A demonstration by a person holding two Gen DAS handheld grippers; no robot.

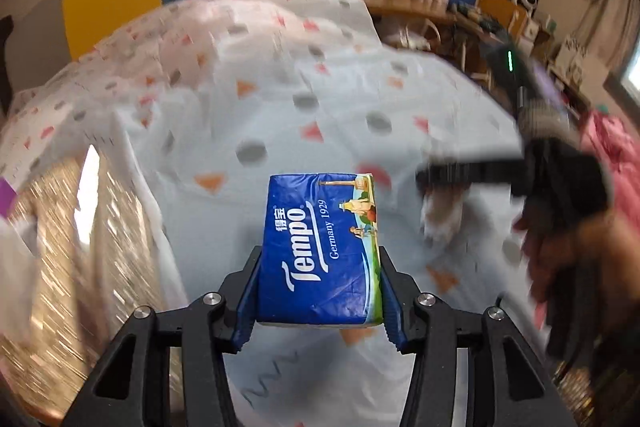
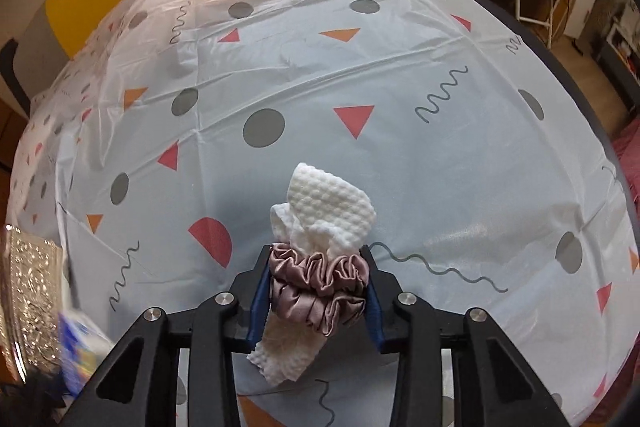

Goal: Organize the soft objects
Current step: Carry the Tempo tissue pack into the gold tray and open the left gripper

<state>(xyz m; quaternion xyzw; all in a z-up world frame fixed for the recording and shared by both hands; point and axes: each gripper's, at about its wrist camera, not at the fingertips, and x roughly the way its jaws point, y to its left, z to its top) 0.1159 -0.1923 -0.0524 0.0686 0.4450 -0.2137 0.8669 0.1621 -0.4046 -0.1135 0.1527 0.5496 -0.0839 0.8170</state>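
Tissue pack (image 1: 320, 251) sits clamped between the left gripper (image 1: 318, 291) pads, above the tablecloth (image 1: 340, 99). Right gripper (image 2: 316, 291) squeezes a pink scrunchie (image 2: 318, 285) and a white cloth (image 2: 332, 207) together over the tablecloth.

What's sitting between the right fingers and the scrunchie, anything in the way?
Nothing visible: the right gripper already has its fingers pressed on the pink scrunchie, together with a white cloth threaded through it. The tablecloth around them looks bare.

Blue tissue pack (image 1: 320, 251), mauve scrunchie (image 2: 318, 287), white dimpled cloth (image 2: 332, 207), pale tablecloth (image 2: 400, 75) with grey dots, red triangles
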